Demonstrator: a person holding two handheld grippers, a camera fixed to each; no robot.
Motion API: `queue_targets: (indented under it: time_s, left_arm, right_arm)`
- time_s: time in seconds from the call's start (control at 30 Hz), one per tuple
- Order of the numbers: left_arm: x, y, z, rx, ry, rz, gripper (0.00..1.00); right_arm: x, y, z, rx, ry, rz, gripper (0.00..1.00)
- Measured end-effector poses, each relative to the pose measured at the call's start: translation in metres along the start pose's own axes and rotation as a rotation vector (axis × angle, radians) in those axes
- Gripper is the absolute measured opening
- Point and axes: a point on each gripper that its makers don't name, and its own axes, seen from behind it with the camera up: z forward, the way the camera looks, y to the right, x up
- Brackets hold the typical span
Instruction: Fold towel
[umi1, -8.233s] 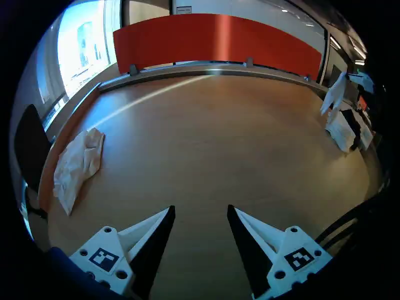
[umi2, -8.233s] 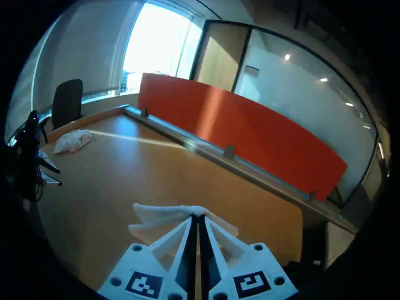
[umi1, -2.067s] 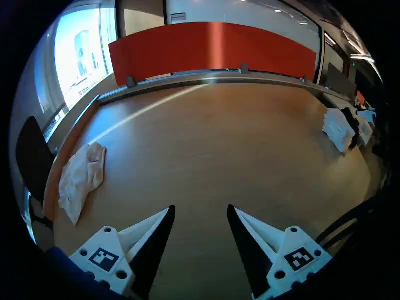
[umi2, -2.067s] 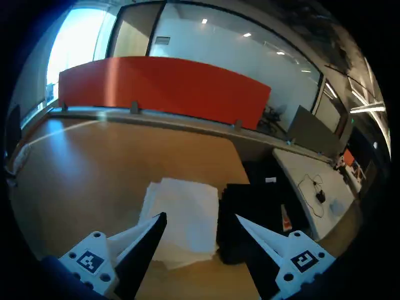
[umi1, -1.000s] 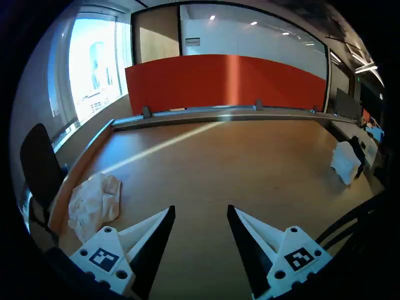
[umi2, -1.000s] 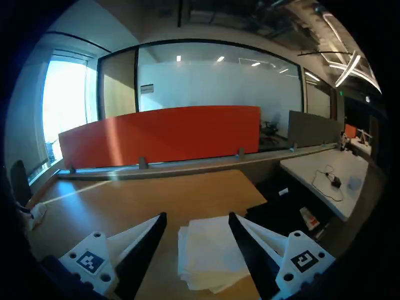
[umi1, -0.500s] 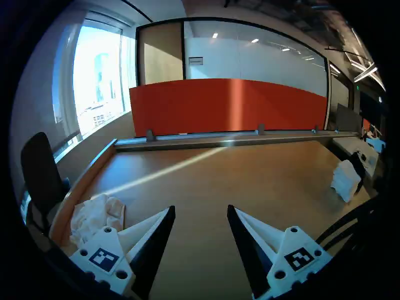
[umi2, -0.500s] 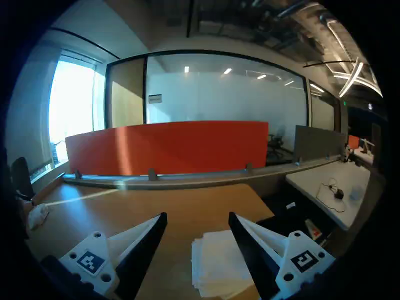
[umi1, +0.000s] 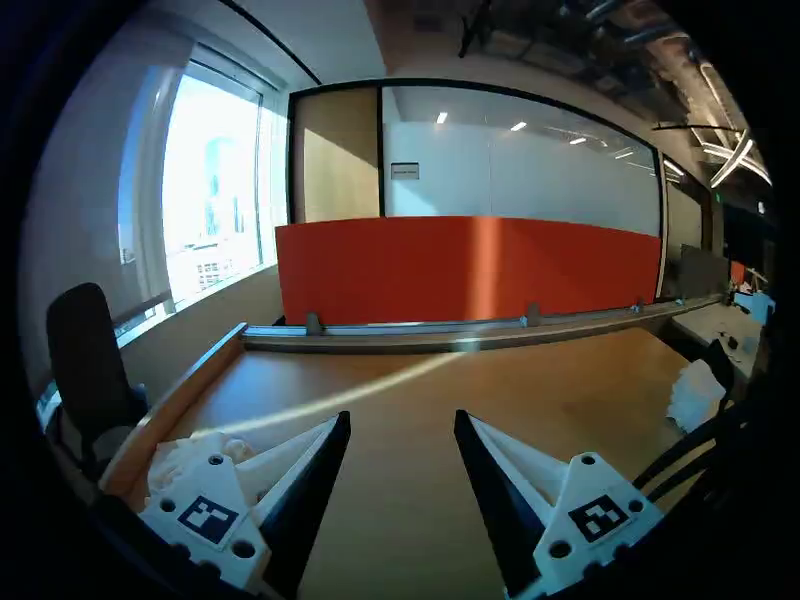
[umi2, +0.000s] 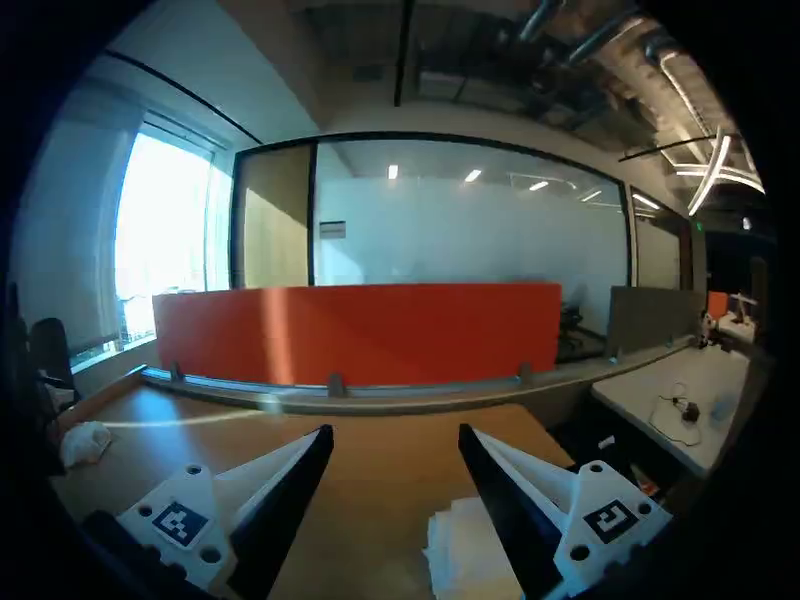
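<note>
left tool (umi1: 400, 418): jaws wide apart, nothing between them, held about level over the worktop (umi1: 420, 390).
right tool (umi2: 396, 432): jaws wide apart too, empty.
crumpled towel (umi1: 185, 458): unfolded heap on the worktop, low and left of the left tool, partly behind its left finger. Far off left of the right tool (umi2: 85, 442).
folded stack (umi2: 465, 550): low, right of centre ahead of the right tool, partly behind its right finger.
step in hand: likely reaching for the next towel, nothing gripped yet.
doing it well: tip the left tool down and left to the heap. Pinch one corner or edge, not the bulk. Lift till it hangs free, then bring the right tool over for a second corner.
left gripper view gives: the heap near enough to pick a corner; the right gripper view has it as a small pale lump.
right gripper view gives: the stack's layered edges, plus a second desk (umi2: 680, 385) off right with a cable on it.
</note>
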Motion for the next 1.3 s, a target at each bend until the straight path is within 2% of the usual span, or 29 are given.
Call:
queue_targets:
  time_s: [0.27, 0.47, 0.67, 1.07, 1.3]
  left_arm:
    - [0.021, 0.003, 0.0, -0.001, 0.061, -0.01, 0.76]
    - [0.029, 0.004, -0.002, -0.003, 0.082, -0.027, 0.76]
    - [0.034, 0.005, -0.003, -0.012, 0.102, -0.049, 0.76]
    - [0.035, 0.012, -0.005, -0.025, 0.143, -0.002, 0.76]
    - [0.025, 0.01, -0.005, -0.016, 0.185, 0.002, 0.76]
  right_arm:
    - [0.019, -0.04, 0.002, 0.037, 0.049, -0.013, 0.97]
    - [0.029, -0.051, -0.001, 0.02, 0.059, -0.004, 0.97]
    - [0.033, -0.061, -0.001, 0.03, 0.058, -0.014, 0.97]
    - [0.042, -0.081, 0.004, 0.042, 0.048, -0.02, 0.97]
    - [0.047, -0.091, 0.002, 0.05, 0.04, -0.026, 0.97]
